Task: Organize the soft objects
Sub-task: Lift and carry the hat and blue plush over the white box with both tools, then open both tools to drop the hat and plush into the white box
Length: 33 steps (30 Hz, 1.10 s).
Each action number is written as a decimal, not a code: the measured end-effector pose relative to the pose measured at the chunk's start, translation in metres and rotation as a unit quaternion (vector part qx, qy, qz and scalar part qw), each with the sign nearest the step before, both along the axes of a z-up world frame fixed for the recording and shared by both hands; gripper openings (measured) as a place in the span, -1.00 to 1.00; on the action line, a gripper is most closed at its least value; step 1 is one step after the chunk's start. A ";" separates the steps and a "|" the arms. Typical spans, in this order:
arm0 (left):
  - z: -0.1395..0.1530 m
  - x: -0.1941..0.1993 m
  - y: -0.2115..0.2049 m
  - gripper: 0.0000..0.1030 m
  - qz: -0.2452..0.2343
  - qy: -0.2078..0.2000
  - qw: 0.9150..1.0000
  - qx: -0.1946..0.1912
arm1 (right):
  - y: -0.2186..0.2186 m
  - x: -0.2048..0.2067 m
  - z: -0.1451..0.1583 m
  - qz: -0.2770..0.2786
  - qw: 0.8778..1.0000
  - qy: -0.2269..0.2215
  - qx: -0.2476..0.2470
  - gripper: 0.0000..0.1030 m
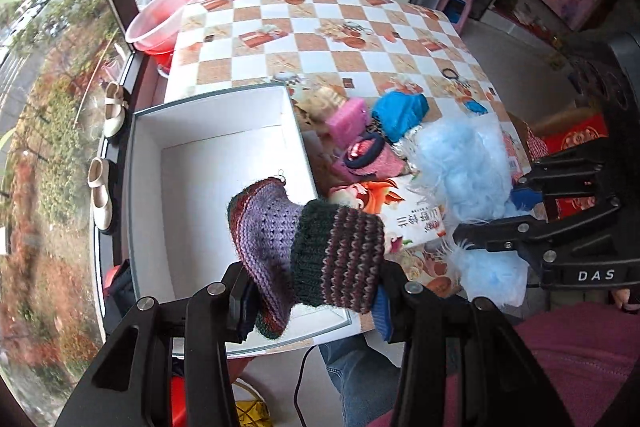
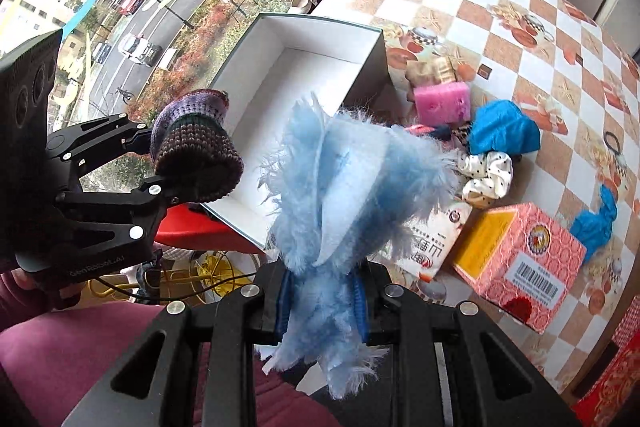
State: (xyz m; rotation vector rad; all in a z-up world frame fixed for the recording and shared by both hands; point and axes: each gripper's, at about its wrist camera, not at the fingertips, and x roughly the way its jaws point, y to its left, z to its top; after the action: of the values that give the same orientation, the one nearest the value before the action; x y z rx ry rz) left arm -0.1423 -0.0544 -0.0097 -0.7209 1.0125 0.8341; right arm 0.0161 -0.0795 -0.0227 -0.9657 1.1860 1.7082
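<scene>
Left gripper (image 1: 312, 291): mine, clamped on the knitted striped cuff (image 1: 316, 251), held over the near end of the white box (image 1: 208, 163). Right gripper (image 2: 320, 303): mine, pinched tight on the pale-blue fluffy fabric (image 2: 344, 183), beside the box's near corner. Box interior: bare. Nearby on the checked tablecloth (image 1: 360, 23): pink sponge (image 2: 442, 103), blue cloth (image 2: 502, 133), spotted scrunchie (image 2: 486, 173), pink carton (image 2: 520, 263). Handling note, my judgement: lower each soft piece well inside the walls before I release; fluff may cling to the pads.
</scene>
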 end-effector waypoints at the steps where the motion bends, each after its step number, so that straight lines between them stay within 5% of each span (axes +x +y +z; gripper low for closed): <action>1: 0.001 -0.007 0.002 -0.06 0.015 -0.001 1.000 0.005 | 0.005 -0.005 0.001 0.008 1.000 -0.006 0.002 -0.49; 20: -0.012 -0.086 0.014 -0.06 0.192 0.000 0.981 0.003 | 0.054 -0.076 0.006 0.101 0.995 0.007 0.000 -0.49; 33: -0.045 -0.090 0.019 -0.05 0.216 0.028 0.976 -0.022 | 0.068 -0.102 -0.023 0.119 0.992 0.004 -0.032 -0.49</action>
State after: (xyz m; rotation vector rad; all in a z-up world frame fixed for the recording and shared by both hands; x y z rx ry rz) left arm -0.2320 -0.0355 -0.0545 -0.9805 0.9384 1.2163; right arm -0.0856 -0.0115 -0.0460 -1.1804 1.1754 1.8688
